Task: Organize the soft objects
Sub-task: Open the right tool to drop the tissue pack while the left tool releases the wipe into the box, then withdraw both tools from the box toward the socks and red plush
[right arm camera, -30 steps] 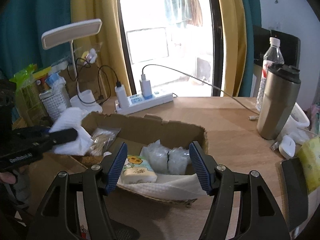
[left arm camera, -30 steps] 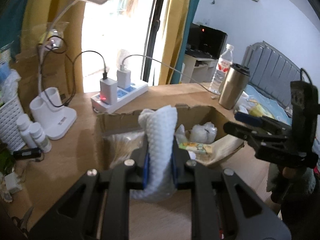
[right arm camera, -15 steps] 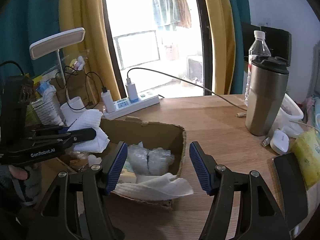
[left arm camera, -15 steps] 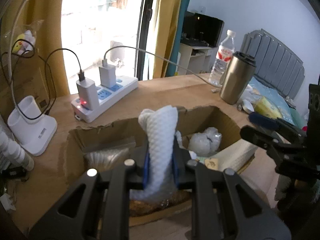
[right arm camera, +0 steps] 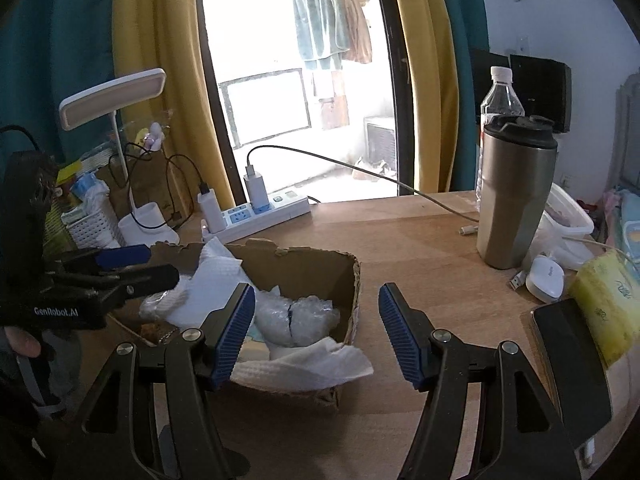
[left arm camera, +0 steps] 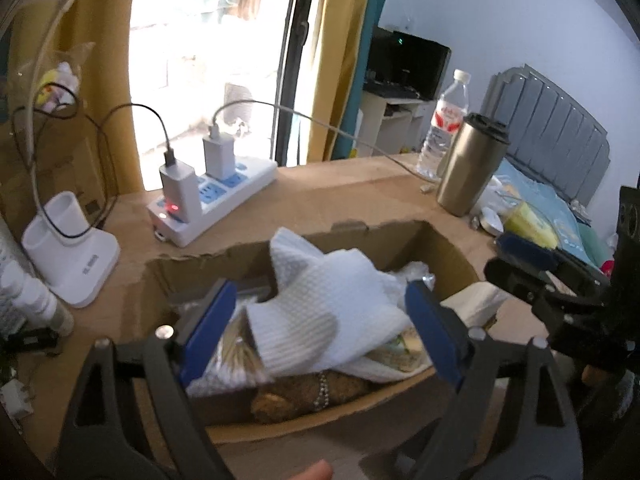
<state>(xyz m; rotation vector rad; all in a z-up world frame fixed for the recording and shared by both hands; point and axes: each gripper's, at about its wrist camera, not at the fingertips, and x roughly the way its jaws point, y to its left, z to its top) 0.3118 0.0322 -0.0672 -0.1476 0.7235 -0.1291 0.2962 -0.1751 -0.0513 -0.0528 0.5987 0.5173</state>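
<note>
Item: white waffle-weave cloth (left arm camera: 320, 308), lying loose in the cardboard box (left arm camera: 448, 248) on the desk (right arm camera: 420, 248), atop plastic-wrapped bundles (right arm camera: 296, 316) and a brown plush piece; left gripper (left arm camera: 320, 320) over it, fingers apart and clamped on nothing, right gripper (right arm camera: 316, 320) at the box's near right corner, fingers likewise apart and empty. Risk: the cloth sits high and loosely piled, so it may spill over the torn wall, or a finger may snag it on withdrawal.

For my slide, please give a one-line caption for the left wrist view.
Open left hand-held gripper above a white cloth lying in the cardboard box on the desk.
</note>
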